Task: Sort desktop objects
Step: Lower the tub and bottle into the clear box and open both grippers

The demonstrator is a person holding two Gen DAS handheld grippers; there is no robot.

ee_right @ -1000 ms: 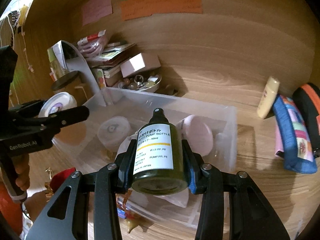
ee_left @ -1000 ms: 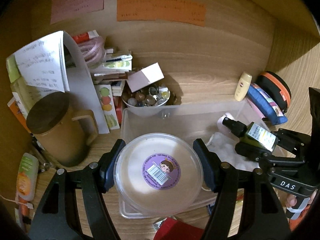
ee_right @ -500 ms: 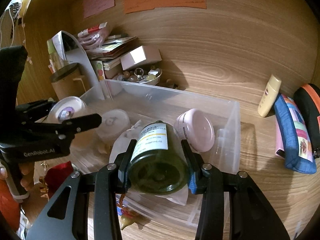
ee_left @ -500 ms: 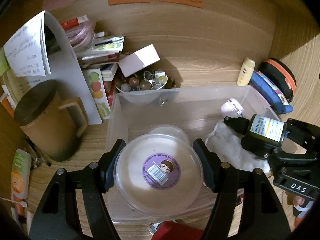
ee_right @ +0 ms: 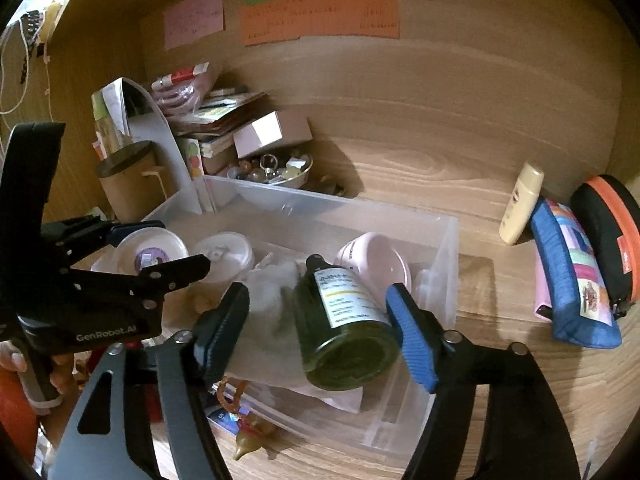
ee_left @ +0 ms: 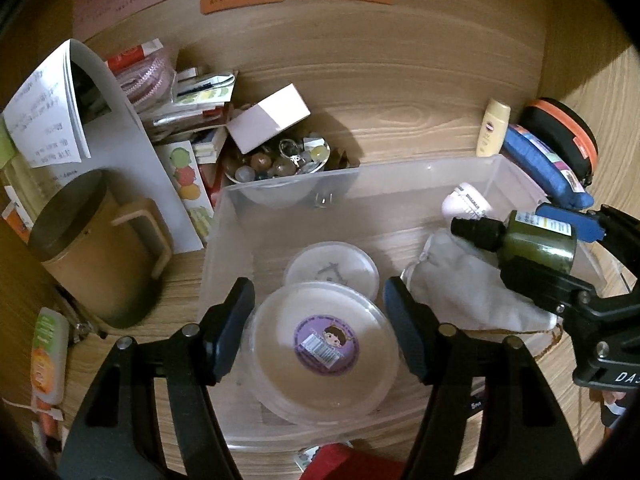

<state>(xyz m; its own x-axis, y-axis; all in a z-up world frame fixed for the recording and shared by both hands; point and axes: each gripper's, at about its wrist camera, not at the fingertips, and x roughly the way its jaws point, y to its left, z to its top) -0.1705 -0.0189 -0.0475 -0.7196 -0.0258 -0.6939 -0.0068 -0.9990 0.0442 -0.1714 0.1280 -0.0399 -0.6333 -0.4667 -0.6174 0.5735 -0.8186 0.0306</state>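
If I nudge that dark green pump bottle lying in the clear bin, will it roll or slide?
The green pump bottle is round and on its side, so it probably rolls. The white cloth under it may damp that. The right gripper, just opened, no longer holds it.

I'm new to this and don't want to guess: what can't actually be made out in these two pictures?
- Orange note, both views: writing blurred and too small to read.
- Red thing, left wrist view: cut off by the bottom edge.
- White cloth, right wrist view: partly hidden under the green bottle.
- Clear bin, near wall: hidden by both hand-held grippers.
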